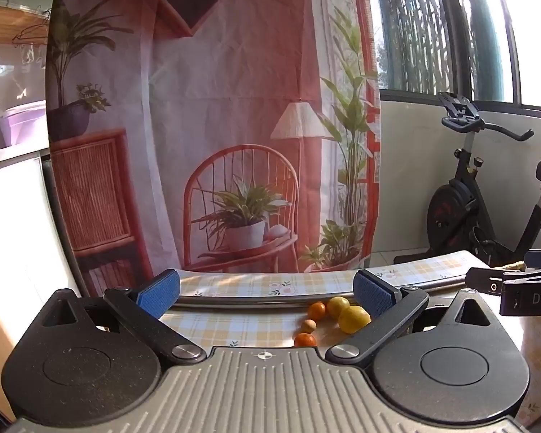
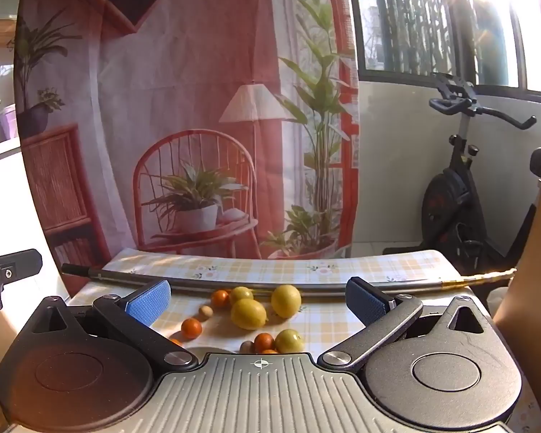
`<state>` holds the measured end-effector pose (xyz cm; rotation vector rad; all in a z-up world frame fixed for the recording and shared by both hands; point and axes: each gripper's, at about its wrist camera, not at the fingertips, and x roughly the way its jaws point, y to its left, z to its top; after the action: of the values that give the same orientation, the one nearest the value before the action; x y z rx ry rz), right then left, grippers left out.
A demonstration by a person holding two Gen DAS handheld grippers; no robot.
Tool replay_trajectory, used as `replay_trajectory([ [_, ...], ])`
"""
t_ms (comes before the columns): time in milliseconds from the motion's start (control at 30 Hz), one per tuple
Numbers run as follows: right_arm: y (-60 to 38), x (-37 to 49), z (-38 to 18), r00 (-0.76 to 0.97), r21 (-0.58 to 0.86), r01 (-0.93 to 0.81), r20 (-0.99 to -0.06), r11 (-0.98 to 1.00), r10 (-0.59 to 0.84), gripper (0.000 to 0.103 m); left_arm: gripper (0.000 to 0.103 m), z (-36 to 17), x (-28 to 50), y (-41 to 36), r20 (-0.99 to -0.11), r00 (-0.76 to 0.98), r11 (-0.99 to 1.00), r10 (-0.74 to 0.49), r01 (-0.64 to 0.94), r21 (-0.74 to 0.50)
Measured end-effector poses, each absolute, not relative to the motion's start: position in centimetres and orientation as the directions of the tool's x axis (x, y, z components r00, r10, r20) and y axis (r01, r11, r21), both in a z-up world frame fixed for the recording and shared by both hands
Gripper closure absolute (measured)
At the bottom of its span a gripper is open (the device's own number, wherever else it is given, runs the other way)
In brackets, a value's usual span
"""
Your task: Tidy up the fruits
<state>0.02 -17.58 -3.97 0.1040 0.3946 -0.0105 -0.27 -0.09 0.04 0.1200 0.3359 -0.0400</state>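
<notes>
Loose fruit lies on the checked tablecloth (image 2: 321, 321). In the right wrist view I see lemons (image 2: 248, 313) (image 2: 286, 300), a third lemon (image 2: 241, 294) behind them, a smaller yellow fruit (image 2: 289, 340), small oranges (image 2: 191, 327) (image 2: 220, 297) (image 2: 263, 342) and beige balls (image 2: 205, 311). My right gripper (image 2: 258, 301) hovers open above and before them, holding nothing. In the left wrist view, lemons (image 1: 354, 319) (image 1: 338, 306), oranges (image 1: 316, 310) (image 1: 304, 340) and a beige ball (image 1: 308, 325) sit near the right finger of my open left gripper (image 1: 267, 292). The other gripper (image 1: 515, 288) shows at right.
A long grey pole (image 2: 270, 283) lies across the table behind the fruit. A printed fabric backdrop (image 2: 184, 108) hangs just beyond the table's far edge. An exercise bike (image 2: 461, 195) stands at the right under the window. A white cabinet (image 1: 11, 216) is at left.
</notes>
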Motion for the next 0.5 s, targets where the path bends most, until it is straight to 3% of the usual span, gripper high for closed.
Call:
replay_trajectory([
  [500, -17.7, -0.2, -4.2, 0.925, 0.098, 0.034, -0.381, 0.995, 0.006, 0.0, 0.0, 0.4, -0.4, 0.1, -0.32, 0.947, 0.993, -0.007, 0.044, 0.109],
])
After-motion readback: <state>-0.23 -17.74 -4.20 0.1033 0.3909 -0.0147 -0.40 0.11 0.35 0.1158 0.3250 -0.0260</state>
